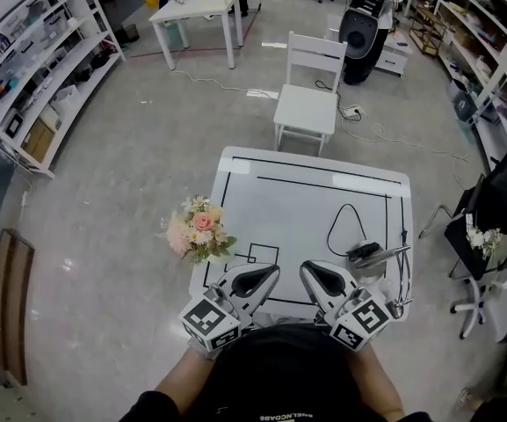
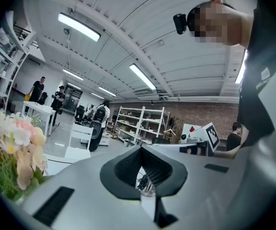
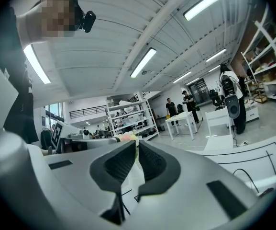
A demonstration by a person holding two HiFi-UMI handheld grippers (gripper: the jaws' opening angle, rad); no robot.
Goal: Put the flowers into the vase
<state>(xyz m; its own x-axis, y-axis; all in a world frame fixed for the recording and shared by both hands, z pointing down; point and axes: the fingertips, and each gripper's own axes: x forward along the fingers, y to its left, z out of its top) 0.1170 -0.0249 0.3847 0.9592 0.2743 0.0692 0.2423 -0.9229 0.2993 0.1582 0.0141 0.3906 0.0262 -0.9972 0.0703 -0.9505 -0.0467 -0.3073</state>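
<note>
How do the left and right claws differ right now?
The left claw sits nearer the flowers at the table's left edge; the right claw sits nearer the black and metal items on the right. The left claw angles rightward, the right claw leftward. Both are shut and empty, over the near edge.

Grey polished floor (image 1: 121,174) all round me, white chair (image 1: 308,104) past my worktable (image 1: 315,205), small white table (image 1: 196,9) further back, shelving (image 1: 38,69) on my left, strip lights (image 2: 79,26) overhead.

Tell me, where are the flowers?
In the head view, the flowers are at the white table's left edge, just beyond the left tongs.
</note>
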